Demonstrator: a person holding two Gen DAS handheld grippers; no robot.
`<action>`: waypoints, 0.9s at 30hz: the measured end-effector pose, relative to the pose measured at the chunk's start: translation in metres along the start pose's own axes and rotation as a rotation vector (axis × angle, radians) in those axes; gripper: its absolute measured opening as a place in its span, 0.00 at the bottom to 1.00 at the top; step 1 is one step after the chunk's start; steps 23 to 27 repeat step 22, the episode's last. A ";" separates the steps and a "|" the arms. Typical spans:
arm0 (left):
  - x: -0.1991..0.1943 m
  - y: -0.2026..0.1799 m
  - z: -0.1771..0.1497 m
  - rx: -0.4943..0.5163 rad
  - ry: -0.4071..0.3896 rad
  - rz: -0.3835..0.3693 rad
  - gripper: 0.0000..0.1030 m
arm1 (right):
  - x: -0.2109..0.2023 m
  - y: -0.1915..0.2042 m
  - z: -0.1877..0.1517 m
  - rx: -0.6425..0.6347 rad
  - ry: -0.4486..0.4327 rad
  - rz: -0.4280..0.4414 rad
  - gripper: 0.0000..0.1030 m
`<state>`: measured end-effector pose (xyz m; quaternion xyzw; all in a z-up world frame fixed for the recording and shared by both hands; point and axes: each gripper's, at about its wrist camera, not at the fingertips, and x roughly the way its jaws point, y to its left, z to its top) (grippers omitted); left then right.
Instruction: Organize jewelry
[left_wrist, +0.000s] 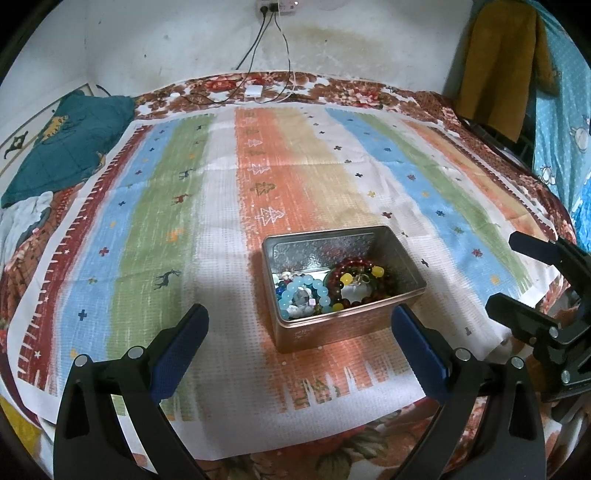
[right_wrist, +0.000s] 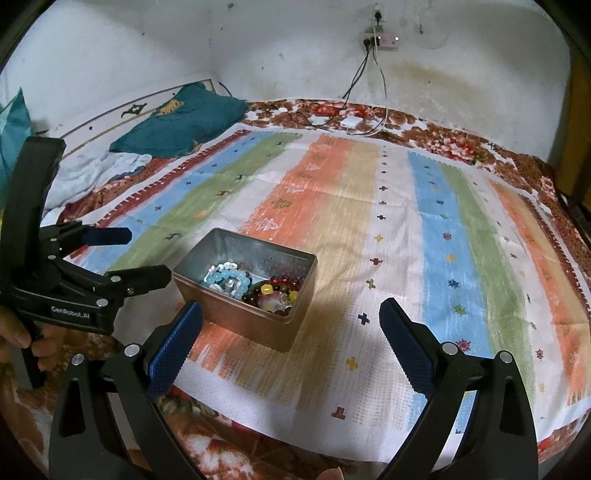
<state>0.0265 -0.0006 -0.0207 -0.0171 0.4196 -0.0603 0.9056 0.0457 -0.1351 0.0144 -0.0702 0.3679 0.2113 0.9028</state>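
- Left wrist view, lower left to lower right: the left hand-held gripper (left_wrist: 299, 325) is spread wide and empty, its blue pads (left_wrist: 179, 345) flanking the near end of the metal tin (left_wrist: 334, 334).
- Centre: the tin sits on the striped cloth (left_wrist: 207, 236) covering the bed. Inside lie a light blue bead bracelet (left_wrist: 301, 290) and a dark red bead bracelet (left_wrist: 352, 266), touching.
- Right edge: the right hand-held gripper (left_wrist: 517, 277) is also spread, holding nothing.
- Right wrist view: the tin appears left of centre.
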 end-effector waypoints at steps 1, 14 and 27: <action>0.000 0.000 0.000 0.000 0.001 0.002 0.94 | 0.000 0.000 0.000 -0.002 0.003 -0.001 0.94; 0.001 -0.004 0.000 0.006 -0.002 -0.004 0.94 | 0.001 -0.005 0.000 0.017 0.003 -0.014 0.94; 0.001 -0.002 0.001 -0.003 0.001 -0.008 0.94 | 0.001 -0.004 0.000 0.018 0.003 -0.014 0.94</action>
